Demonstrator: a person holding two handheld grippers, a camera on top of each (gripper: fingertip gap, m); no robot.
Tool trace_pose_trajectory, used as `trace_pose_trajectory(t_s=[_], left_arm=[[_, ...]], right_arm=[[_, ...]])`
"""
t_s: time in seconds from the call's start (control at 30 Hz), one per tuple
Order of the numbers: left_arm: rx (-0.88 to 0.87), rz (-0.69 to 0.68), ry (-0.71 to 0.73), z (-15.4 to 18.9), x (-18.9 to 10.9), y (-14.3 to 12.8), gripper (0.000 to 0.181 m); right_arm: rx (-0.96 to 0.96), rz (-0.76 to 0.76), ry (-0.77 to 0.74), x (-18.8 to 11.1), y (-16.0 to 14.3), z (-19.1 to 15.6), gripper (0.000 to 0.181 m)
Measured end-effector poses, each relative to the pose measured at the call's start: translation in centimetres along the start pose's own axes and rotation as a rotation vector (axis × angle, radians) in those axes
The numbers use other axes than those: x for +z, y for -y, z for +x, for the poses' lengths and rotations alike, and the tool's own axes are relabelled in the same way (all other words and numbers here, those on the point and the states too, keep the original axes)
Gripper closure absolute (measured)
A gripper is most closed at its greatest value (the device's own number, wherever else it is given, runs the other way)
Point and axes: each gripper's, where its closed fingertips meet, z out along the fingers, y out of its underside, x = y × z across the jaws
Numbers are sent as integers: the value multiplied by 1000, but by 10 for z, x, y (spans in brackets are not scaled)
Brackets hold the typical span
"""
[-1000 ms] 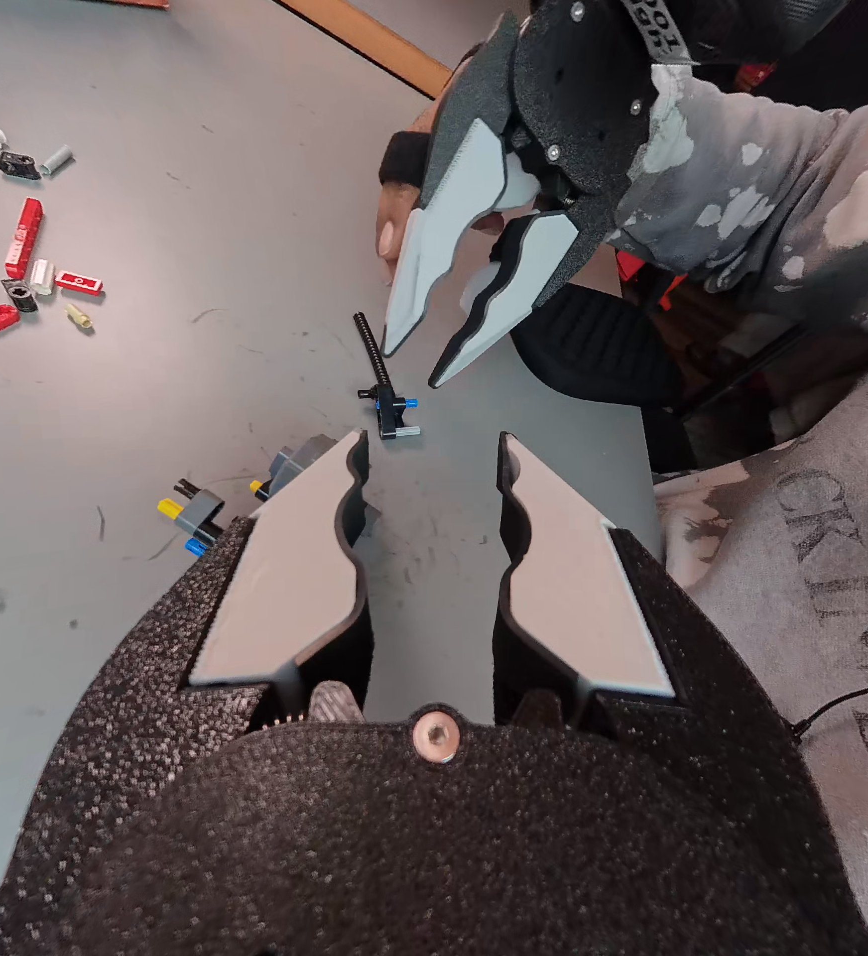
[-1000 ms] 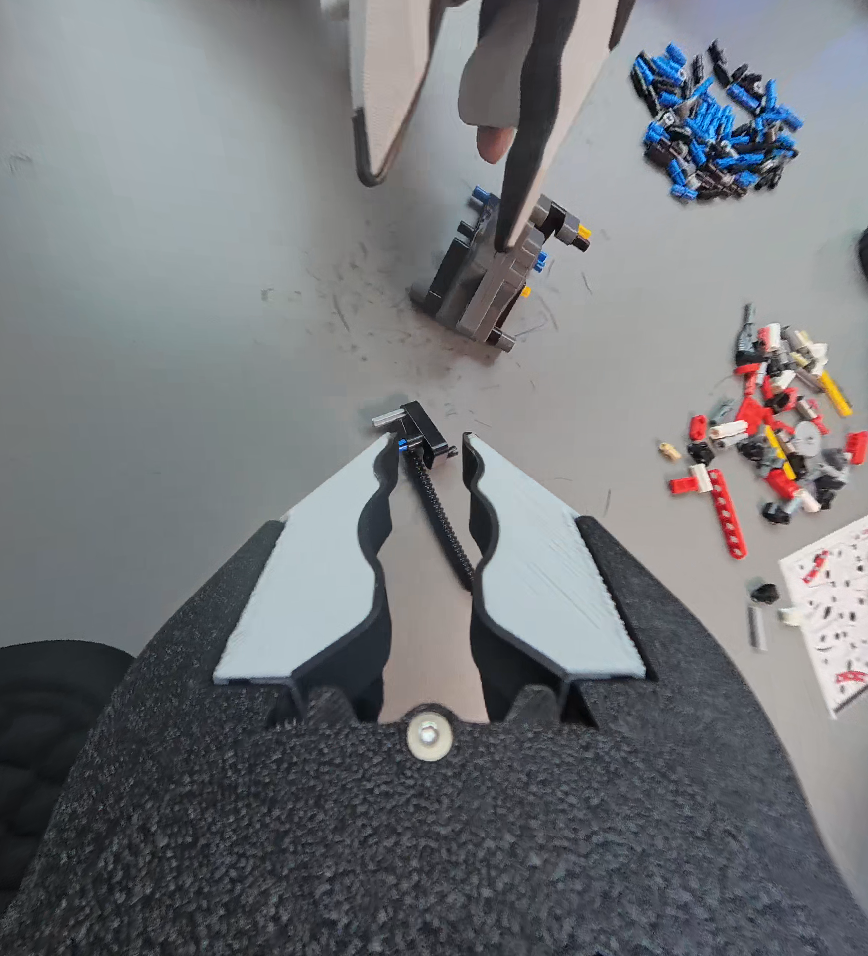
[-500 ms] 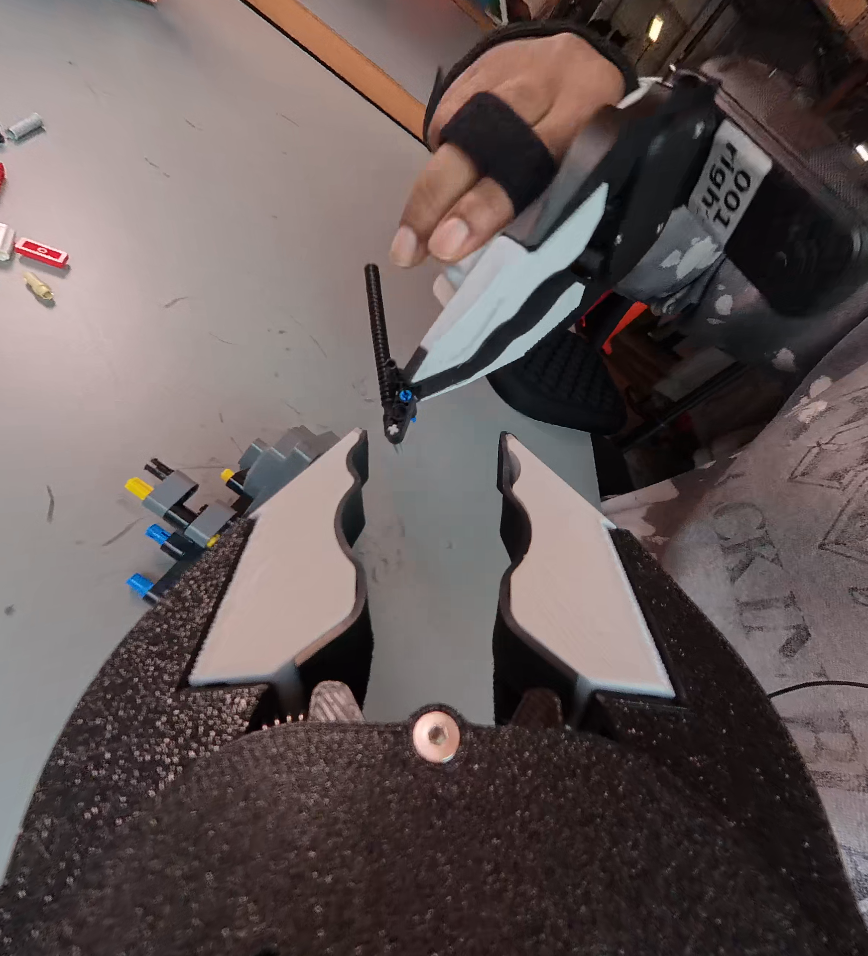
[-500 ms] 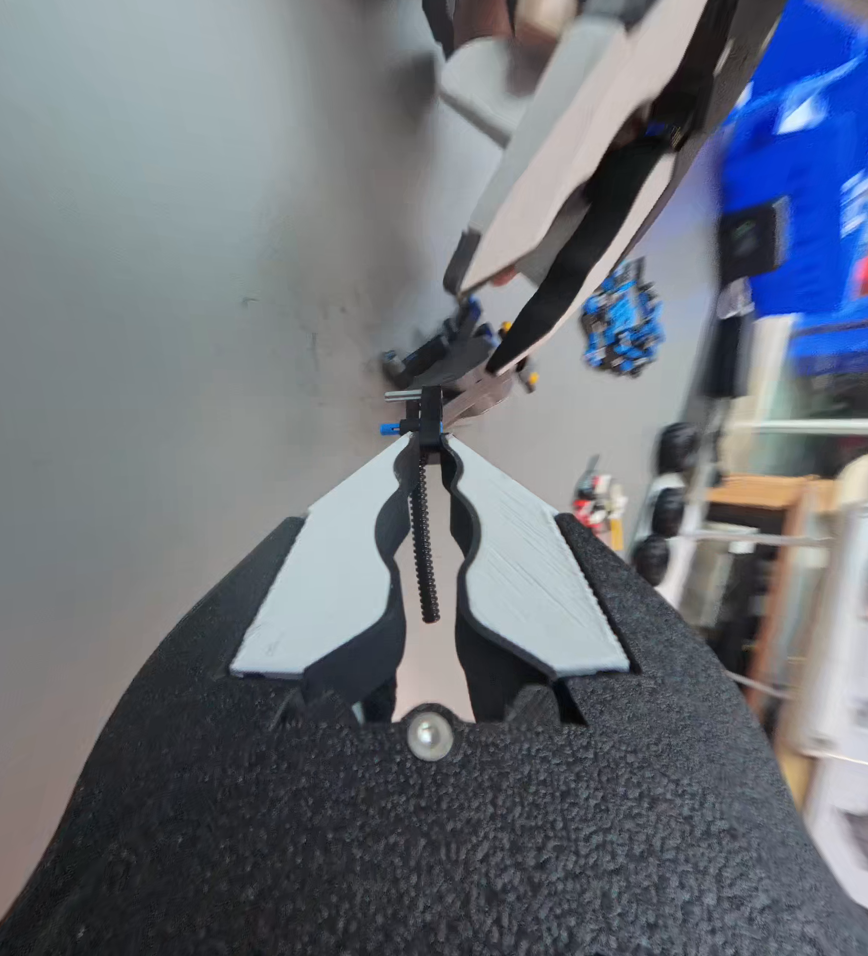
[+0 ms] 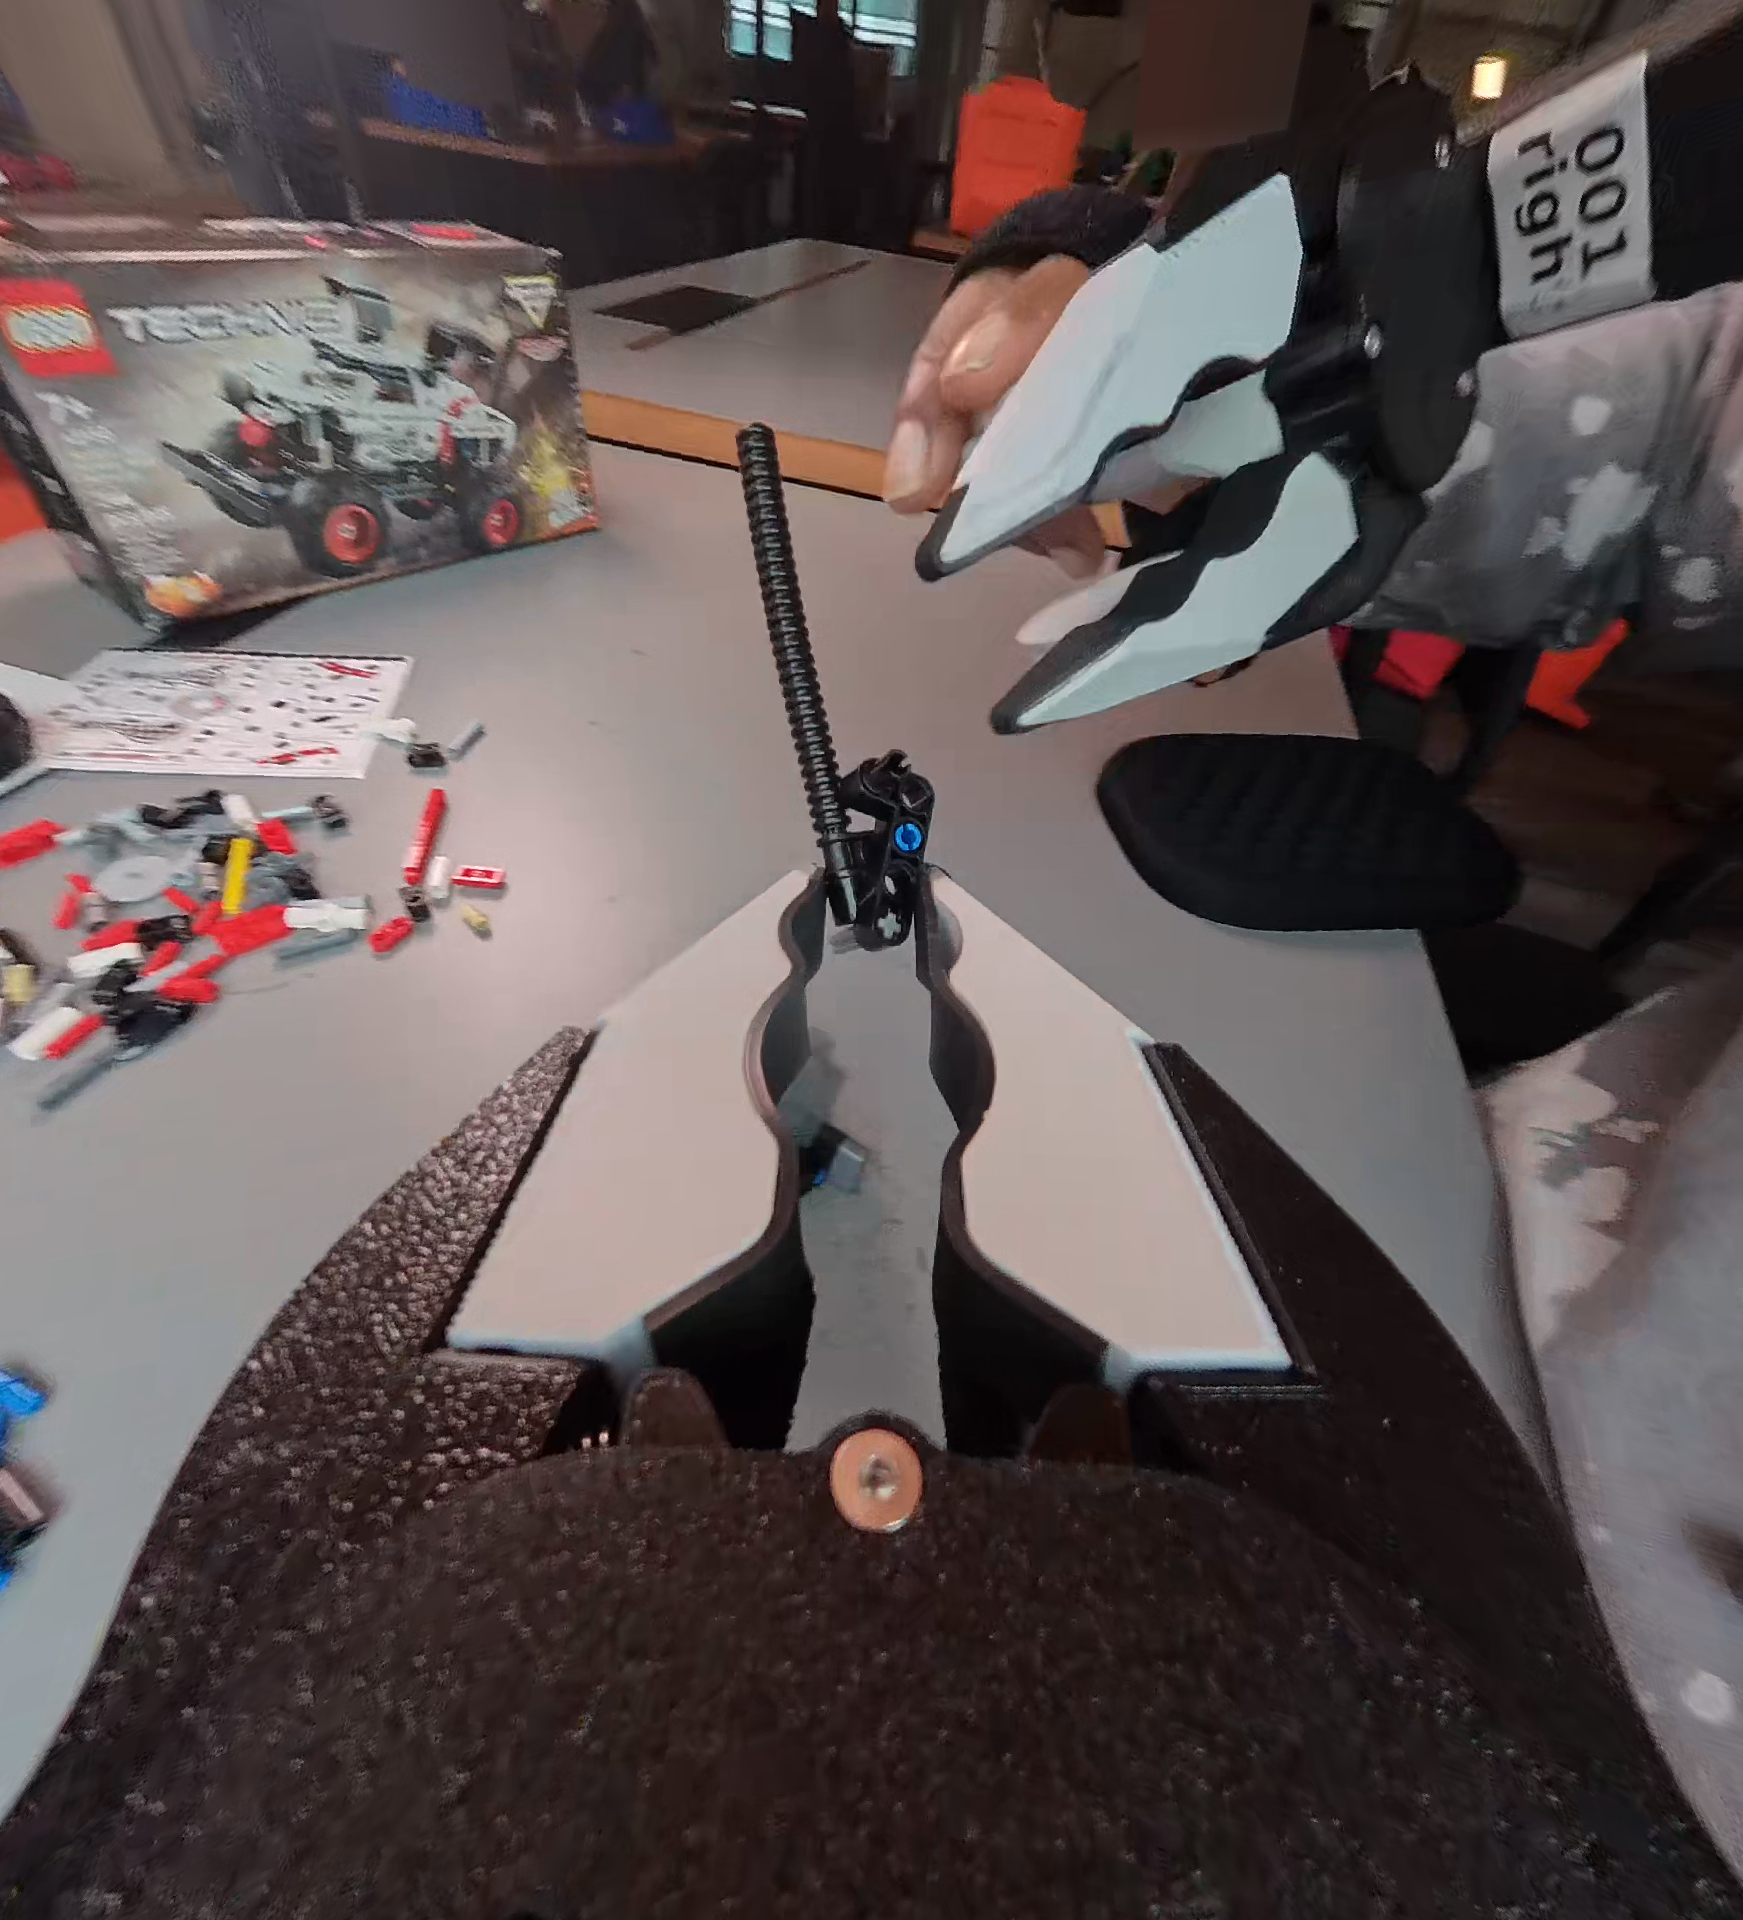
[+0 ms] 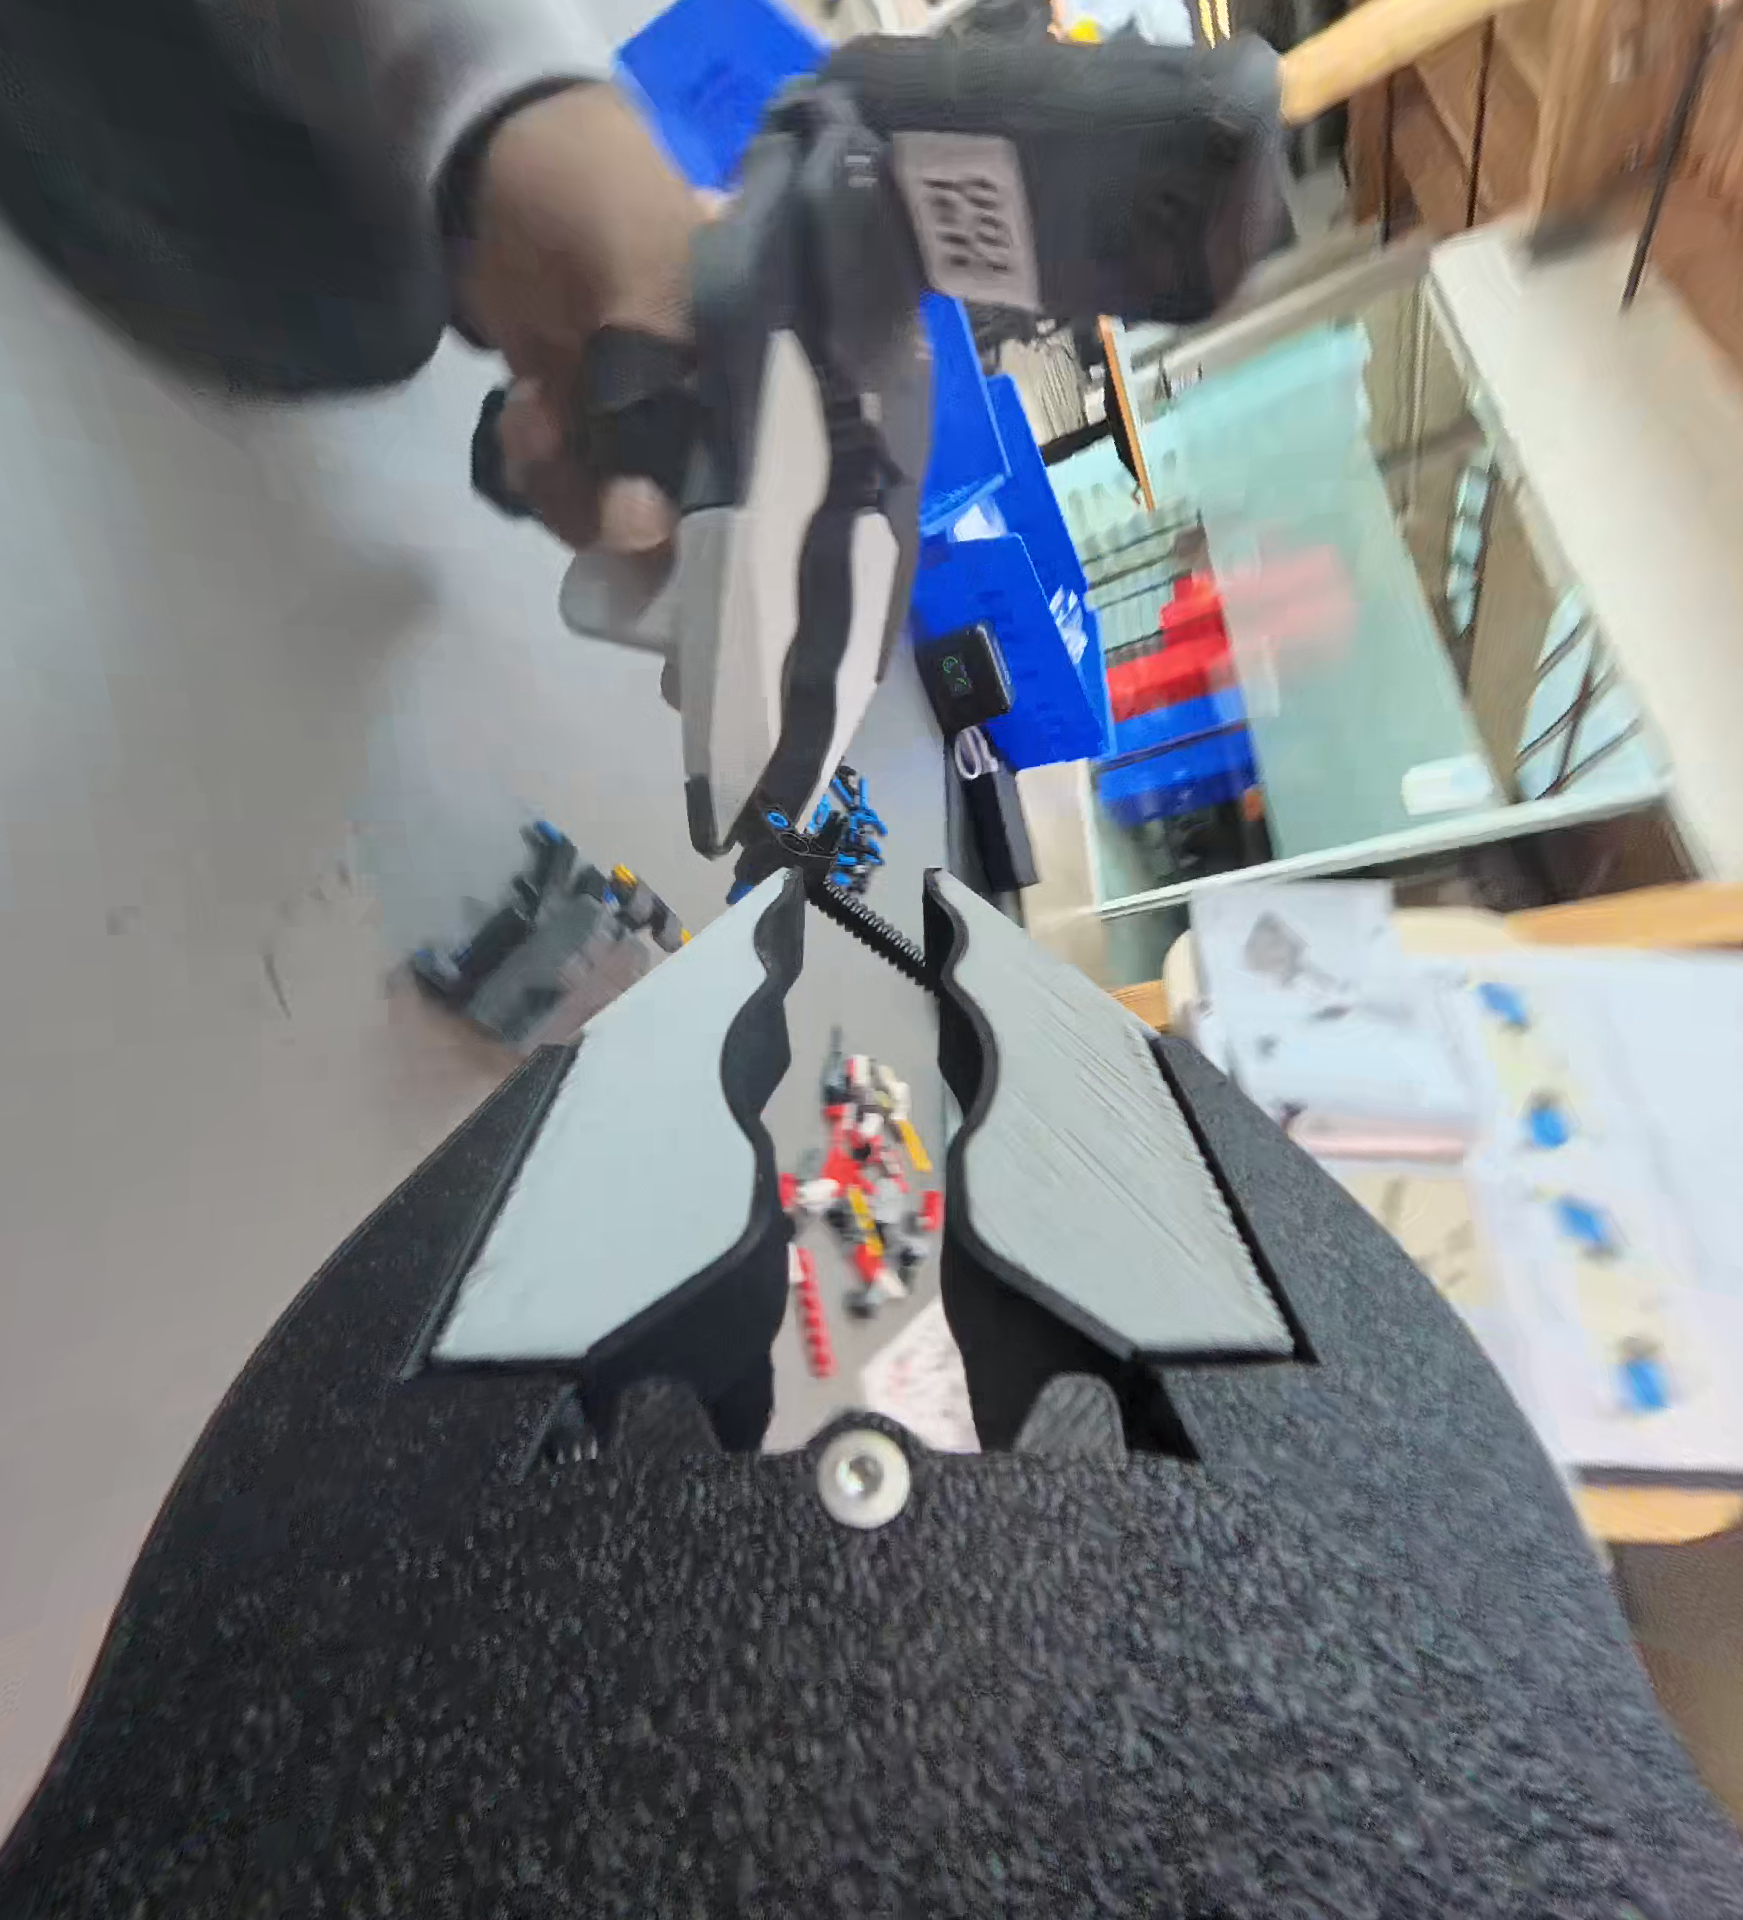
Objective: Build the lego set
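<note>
Hose piece held over the table's near edge

The connector [image 5: 879,852] is pinched by the left gripper [image 5: 865,914]; the right gripper [image 6: 862,894], parted, should be closed gently on the hose [image 5: 789,634].

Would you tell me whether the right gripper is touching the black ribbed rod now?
Apart. The left wrist view shows table and room between the open right gripper and the black ribbed rod, which the left gripper holds.

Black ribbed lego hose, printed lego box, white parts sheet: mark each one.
Black ribbed lego hose [image 5: 789,634]: left wrist view, mid-length of the ribbed shaft.
Printed lego box [image 5: 327,416]: left wrist view, front face.
White parts sheet [image 5: 223,712]: left wrist view, centre of the page.
</note>
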Motion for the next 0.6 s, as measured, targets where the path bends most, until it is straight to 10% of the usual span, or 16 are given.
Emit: trace_pose_trajectory(t_s=[0.03, 0.3, 0.6], left_arm=[[31, 18, 60, -7, -3, 3, 165], [165, 182, 292, -25, -12, 30, 165], [331, 135, 405, -27, -8, 26, 163]], right_arm=[[227, 19, 10, -2, -1, 6, 157], [1330, 225, -28, 19, -13, 10, 160], [1440, 260, 42, 35, -13, 14, 171]])
